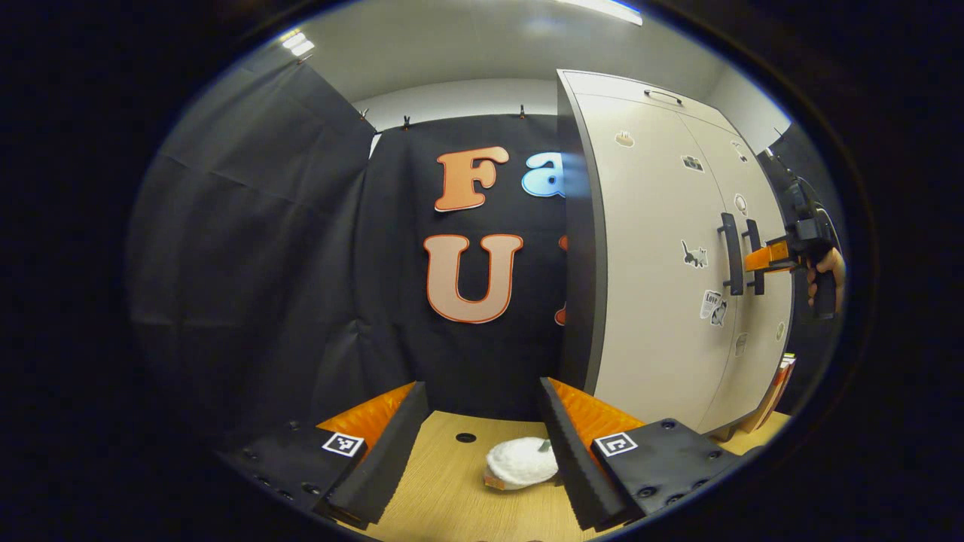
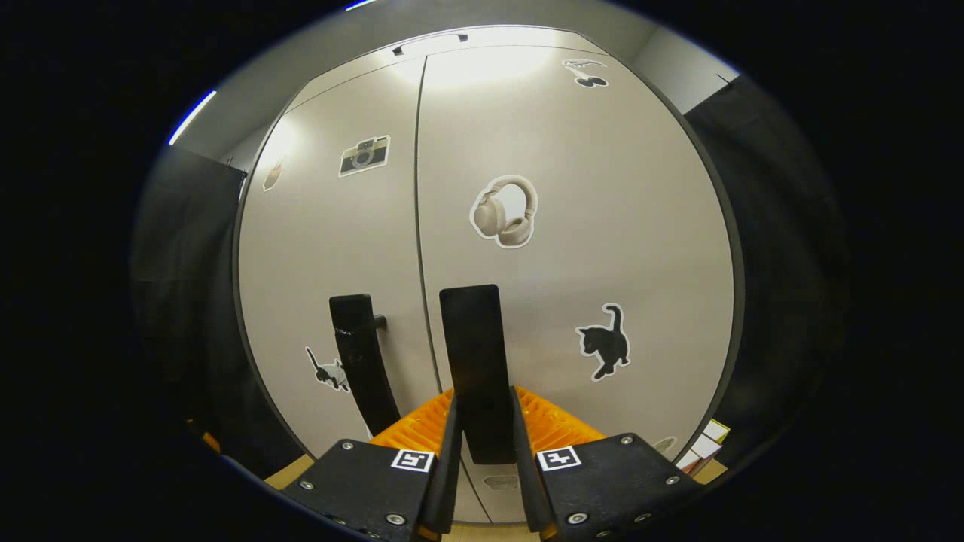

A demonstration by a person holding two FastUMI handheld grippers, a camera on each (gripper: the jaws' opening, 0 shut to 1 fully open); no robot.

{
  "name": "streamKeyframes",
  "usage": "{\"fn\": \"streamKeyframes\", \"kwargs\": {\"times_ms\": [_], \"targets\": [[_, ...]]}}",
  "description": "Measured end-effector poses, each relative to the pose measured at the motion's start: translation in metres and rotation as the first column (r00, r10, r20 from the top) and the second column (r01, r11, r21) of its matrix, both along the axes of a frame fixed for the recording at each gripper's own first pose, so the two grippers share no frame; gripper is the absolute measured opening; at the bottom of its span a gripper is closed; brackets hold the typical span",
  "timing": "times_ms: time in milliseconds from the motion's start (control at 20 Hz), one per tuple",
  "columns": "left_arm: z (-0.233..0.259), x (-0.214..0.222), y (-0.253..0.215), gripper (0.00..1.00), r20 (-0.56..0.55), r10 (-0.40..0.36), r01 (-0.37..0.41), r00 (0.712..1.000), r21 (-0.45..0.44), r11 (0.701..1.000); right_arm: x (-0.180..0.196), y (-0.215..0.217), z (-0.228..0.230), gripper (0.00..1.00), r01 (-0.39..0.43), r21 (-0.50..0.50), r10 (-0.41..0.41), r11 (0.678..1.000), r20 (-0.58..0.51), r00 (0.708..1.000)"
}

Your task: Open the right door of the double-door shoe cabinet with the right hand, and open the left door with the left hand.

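The shoe cabinet (image 2: 527,248) stands on the wooden table (image 1: 444,489) directly ahead of my right gripper (image 2: 482,444), both doors closed. The right door's handle (image 2: 476,361) runs upright between my right fingers, which press against it on both sides. The left door's handle (image 2: 360,361) stands just beside it, free. In the left gripper view the cabinet sits off to my right, and my left gripper (image 1: 478,444) has its fingers spread wide, holding nothing, above a white fluffy object (image 1: 520,463) on the table.
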State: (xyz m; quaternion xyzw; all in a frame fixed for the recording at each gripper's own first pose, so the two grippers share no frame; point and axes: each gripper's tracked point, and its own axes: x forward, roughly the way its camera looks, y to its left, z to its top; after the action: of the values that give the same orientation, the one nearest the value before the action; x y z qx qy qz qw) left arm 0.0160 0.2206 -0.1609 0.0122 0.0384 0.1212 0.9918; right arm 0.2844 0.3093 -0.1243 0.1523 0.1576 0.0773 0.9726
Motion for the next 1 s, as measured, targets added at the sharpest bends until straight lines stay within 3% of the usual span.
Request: {"fn": "streamKeyframes", "kwargs": {"times_ms": [450, 800, 1000], "targets": [[0.002, -0.012, -0.020, 0.95, -0.022, -0.018, 0.018, 1.000, -0.009, 1.000, -0.007, 0.001, 0.000, 0.19, -0.062, 0.012, 0.062, 0.998, -0.033, 0.998], [0.000, -0.005, -0.052, 0.95, -0.046, -0.063, 0.062, 0.997, -0.019, 0.998, -0.042, -0.011, 0.017, 0.17, -0.176, 0.070, 0.178, 0.982, -0.017, 0.984], [-0.013, 0.000, -0.080, 0.95, -0.078, -0.109, 0.103, 0.991, -0.074, 0.992, -0.057, -0.021, 0.023, 0.18, -0.211, 0.124, 0.212, 0.969, 0.010, 0.977]]}}
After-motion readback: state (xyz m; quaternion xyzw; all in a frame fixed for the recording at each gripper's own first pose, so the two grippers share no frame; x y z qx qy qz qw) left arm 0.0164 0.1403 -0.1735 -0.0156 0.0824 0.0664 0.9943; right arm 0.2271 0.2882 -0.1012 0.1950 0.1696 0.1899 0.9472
